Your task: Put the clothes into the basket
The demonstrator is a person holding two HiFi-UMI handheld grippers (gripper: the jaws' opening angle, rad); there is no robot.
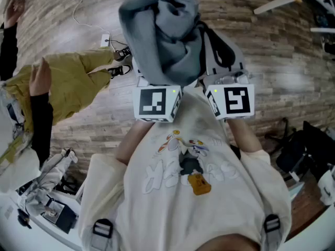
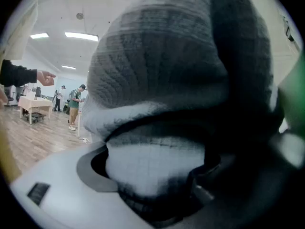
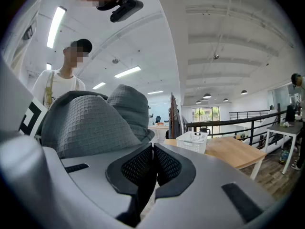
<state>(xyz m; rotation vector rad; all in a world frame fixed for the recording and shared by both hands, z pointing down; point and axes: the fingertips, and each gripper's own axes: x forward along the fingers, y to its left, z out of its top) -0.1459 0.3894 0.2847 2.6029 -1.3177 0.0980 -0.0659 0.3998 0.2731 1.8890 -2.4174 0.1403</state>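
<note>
Garment (image 1: 162, 30), grey waffle-knit, bunched in a lump up in the air, at chest level in front of the person. It sits over the front ends of both grippers, well above the wood floor (image 1: 272, 46).

L gripper (image 2: 152, 171): roughly level, jaws spread wide. A wad of the garment fills the gap and bulges against the left pad; the rest of the cloth is heaped on top and blocks most of the left gripper view. Right pad in shadow, can't tell if it touches the cloth.

R gripper (image 3: 152, 163): roughly level, just right of L, marker cubes side by side near the chest. Pads pressed together w/ a thin dark strip (image 3: 143, 185) pinched between them and hanging below. In the head view a black band runs from the garment down to this gripper; can't tell if it's the same piece. Garment lump lies on the gripper's left shoulder.

Basket (image 3: 193, 141): white, lattice walls, far off on a light wood table (image 3: 233, 151), right of the garment in the right gripper view. Garment is well apart from it, not in it.

Misc: holder wears a cream printed tee (image 1: 188, 171). Bystander in mustard trousers (image 1: 68, 85) at left of the head view. White cable (image 1: 86, 14) on the floor at far left.
</note>
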